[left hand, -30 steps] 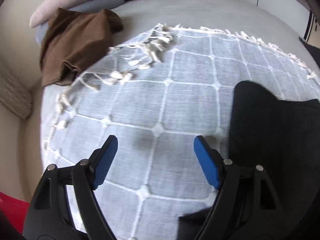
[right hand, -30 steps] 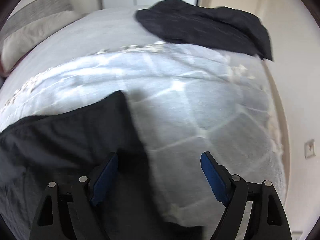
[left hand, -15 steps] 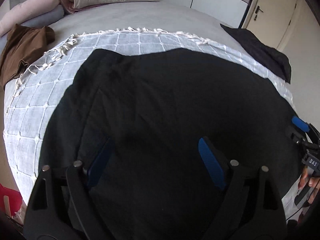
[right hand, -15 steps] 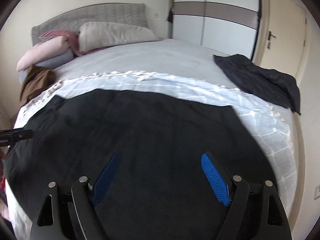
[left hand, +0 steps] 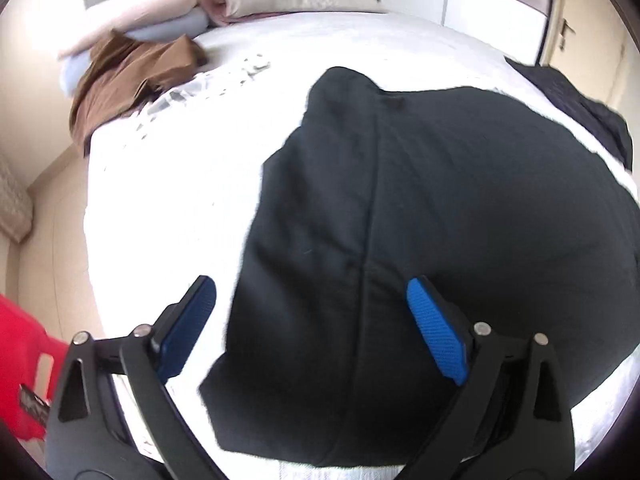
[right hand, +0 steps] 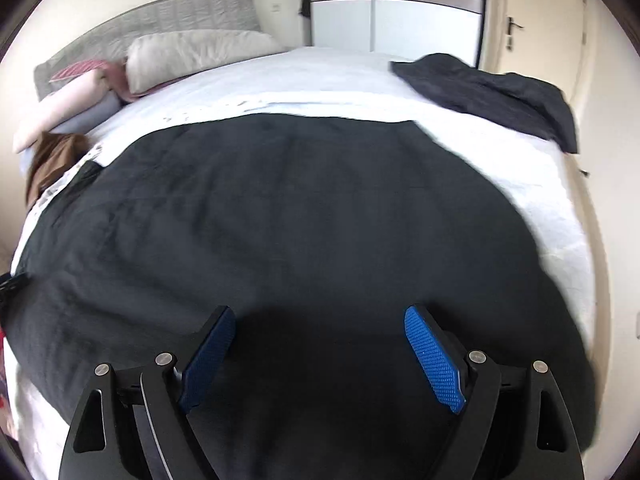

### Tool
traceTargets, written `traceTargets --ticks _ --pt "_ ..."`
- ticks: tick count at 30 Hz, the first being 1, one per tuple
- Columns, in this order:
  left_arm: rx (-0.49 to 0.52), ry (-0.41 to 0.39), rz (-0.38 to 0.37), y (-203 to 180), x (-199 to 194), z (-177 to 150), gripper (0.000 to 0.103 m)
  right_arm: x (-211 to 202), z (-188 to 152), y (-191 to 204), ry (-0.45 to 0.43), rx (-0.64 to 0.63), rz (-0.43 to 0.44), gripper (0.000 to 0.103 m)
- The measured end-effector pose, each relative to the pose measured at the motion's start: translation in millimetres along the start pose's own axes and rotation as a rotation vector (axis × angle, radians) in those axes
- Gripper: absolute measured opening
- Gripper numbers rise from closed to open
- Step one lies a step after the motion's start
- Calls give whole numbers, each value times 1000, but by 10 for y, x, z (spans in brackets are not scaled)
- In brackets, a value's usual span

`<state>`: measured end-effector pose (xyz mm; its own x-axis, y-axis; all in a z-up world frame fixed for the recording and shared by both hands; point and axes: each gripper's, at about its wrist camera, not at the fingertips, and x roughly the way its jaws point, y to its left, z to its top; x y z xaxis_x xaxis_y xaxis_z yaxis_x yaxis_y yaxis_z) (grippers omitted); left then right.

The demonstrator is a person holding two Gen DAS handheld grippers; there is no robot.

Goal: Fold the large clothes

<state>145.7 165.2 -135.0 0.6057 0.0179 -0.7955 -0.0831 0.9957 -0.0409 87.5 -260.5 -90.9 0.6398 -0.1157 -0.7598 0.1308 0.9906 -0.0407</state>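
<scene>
A large black garment (right hand: 280, 220) lies spread flat over the pale checked throw (right hand: 552, 200) on the bed. Seen from the left wrist, the black garment (left hand: 440, 200) fills the right side, with a seam running down it and its left edge near the middle. My left gripper (left hand: 312, 312) hovers above that left edge, its jaws opening wide, with nothing pinched between the blue pads (left hand: 436, 332). My right gripper (right hand: 320, 344) hangs open over the near part of the garment, its blue pads (right hand: 432, 360) far apart and gripping nothing.
A brown garment (left hand: 132, 76) lies crumpled at the bed's far left by the pillows (right hand: 192, 52). Another dark garment (right hand: 492, 92) sits at the far right corner near the door (right hand: 532, 28). A red object (left hand: 20, 360) stands beside the bed at lower left.
Both grippers pulled back from close over the throw, so the whole black garment came into view. The left view then swung left to the garment's edge. The left jaws widened.
</scene>
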Motion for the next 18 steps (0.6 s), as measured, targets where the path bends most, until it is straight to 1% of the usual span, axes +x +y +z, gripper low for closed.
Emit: traceTargets --ticks 1,3,6,9,11,13,16,18 --pt "-31 12 -8 48 -24 8 97 -44 -10 -21 -4 -7 -30 88" --pt "-64 22 -5 71 -101 6 97 -156 -38 -82 -23 10 -30 88" --pt "-58 1 -19 -16 -316 6 97 -367 -30 -163 -42 99 1 88" --pt "-49 -22 -60 -166 -578 -33 97 -612 -52 -179 -78 127 -3 88" --pt "-62 -25 -92 -263 -712 -74 101 -788 -73 -111 -96 134 8 88" --pt "-90 -1 -123 -340 -770 -121 102 -934 -103 -58 -91 149 33 89" --pt "-111 56 -171 -493 -791 -213 102 -1023 -131 76 -51 164 84 91" --pt "-111 71 -175 -615 -817 -276 102 -1054 -173 194 -27 137 82 92"
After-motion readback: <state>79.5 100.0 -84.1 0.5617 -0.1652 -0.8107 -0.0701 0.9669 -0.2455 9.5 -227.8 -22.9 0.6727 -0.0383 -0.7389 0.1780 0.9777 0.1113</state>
